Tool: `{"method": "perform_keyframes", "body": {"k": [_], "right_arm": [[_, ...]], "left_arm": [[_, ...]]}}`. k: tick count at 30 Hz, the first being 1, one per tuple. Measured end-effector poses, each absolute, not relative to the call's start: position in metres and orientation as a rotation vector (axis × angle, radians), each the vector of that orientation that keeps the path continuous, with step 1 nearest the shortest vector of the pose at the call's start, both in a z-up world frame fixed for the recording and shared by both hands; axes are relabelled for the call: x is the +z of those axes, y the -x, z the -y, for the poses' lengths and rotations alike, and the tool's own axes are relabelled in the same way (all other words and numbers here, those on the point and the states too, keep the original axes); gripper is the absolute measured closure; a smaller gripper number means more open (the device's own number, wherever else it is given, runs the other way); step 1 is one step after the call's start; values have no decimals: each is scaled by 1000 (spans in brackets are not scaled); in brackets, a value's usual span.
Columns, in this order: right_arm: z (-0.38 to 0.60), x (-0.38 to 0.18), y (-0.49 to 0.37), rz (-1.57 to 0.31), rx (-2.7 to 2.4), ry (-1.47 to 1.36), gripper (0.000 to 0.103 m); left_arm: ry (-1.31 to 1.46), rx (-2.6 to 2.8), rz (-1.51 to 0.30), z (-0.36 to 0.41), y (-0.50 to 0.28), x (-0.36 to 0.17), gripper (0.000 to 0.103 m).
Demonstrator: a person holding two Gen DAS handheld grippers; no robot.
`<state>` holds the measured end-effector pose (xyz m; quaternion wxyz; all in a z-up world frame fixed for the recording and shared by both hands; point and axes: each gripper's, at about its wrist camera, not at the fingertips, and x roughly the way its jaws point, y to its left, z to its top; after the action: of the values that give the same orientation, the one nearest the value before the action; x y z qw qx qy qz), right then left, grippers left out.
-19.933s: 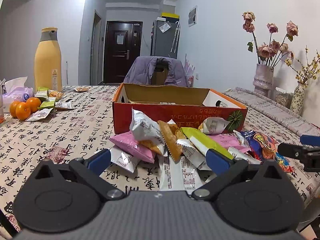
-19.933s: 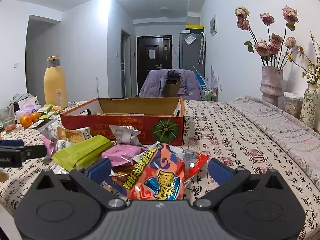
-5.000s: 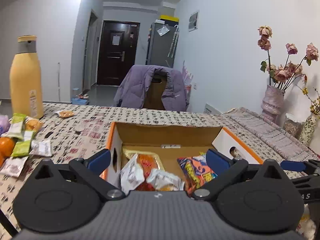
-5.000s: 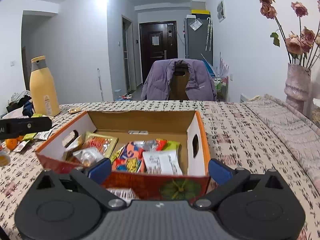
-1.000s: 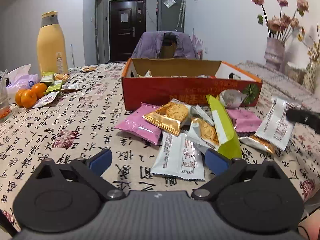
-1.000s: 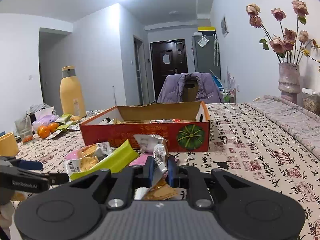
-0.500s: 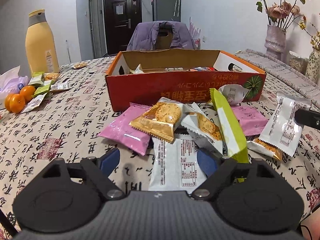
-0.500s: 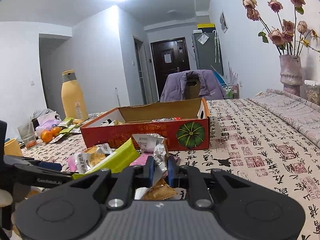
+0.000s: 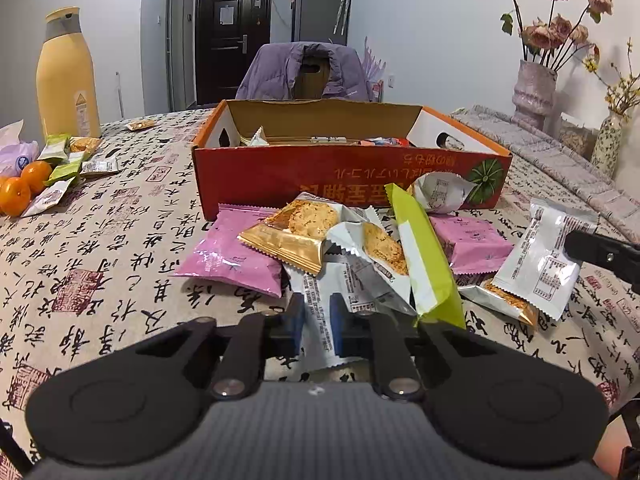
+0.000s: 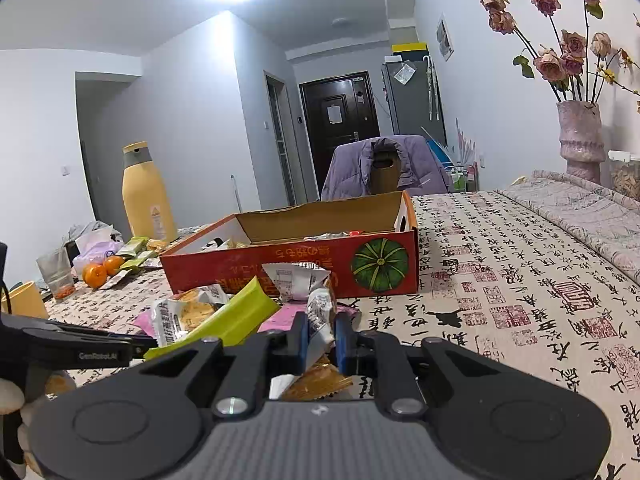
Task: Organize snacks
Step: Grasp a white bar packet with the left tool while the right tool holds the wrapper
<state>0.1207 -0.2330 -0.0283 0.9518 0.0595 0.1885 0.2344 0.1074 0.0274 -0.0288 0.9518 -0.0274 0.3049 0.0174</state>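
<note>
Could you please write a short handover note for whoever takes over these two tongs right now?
Left tongs: shut on a white packet at the near edge of the pile.
Right tongs: shut on another white packet, off the table.
Red box: already holds some snacks.
Left: box both held packets, then the pink packet, green packet and the rest in front of the box.

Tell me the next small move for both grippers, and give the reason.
Probably lift both packets and carry them over the red cardboard box. The left gripper is shut on a white printed snack packet, the right gripper on a white foil packet, and the open-topped box already holds snacks.
</note>
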Motion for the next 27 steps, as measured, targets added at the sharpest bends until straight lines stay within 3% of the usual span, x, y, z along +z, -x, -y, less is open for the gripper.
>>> {"method": "perform_keyframes", "body": {"k": [5,7,9,23,27], "right_arm": [[232,-27,-117,-379,473,-114,90],[233,-27,-116,-380,470,-115,90],[233,-27,-116,-381,467,-117,90],[239,-32,-124,-393,470,-142,90],[241,-33,-125,-396,471,-151,90]], "left_arm": [[71,17,-611,-30,-100,-27,88],[69,17,-614,-29,-100,-28,81],[70,15,-617,-28,-102,-29,65],[130,12,-641,-26,-129,-28,34],[102,27,-636,-17,-136,-25,33]]}}
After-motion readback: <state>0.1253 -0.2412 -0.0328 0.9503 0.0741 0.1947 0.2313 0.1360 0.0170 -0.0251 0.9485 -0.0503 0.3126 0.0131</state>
